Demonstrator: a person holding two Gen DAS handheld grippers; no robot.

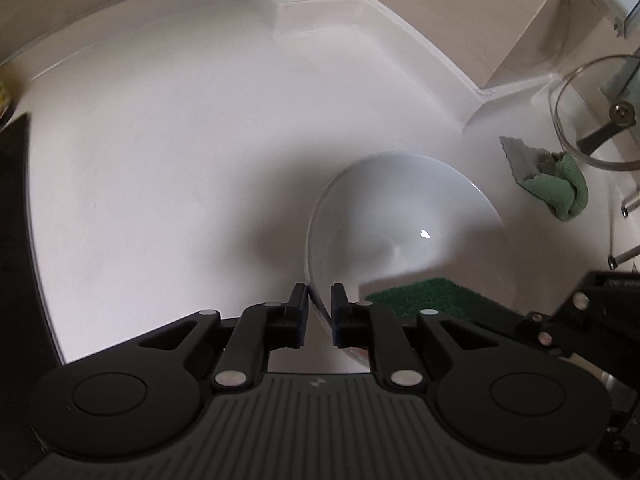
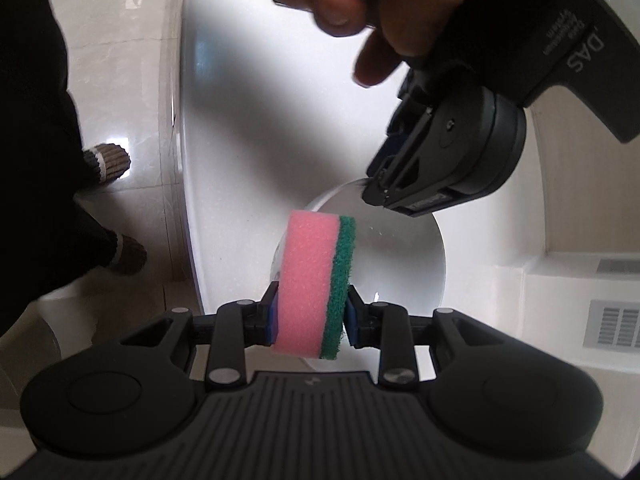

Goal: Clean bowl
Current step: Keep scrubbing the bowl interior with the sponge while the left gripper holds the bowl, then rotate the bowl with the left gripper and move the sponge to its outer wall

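Right wrist: right gripper (image 2: pixel 309 316) squeezes porous pink-green sponge (image 2: pixel 316 284); left gripper (image 1: pixel 320 312) pinches smooth round bowl (image 1: pixel 404 224) rim

The letters "DAS" stood in white on the black body of the left gripper (image 2: pixel 374 196), seen upside down from the right wrist (smaller lines of print beside them were too fine to make out). No other text could be read.

Wide open counter (image 1: pixel 160 168) from nine to twelve o'clock — crowded at two by crumpled cloth (image 1: pixel 556 184) and glass jar (image 1: pixel 592 120).
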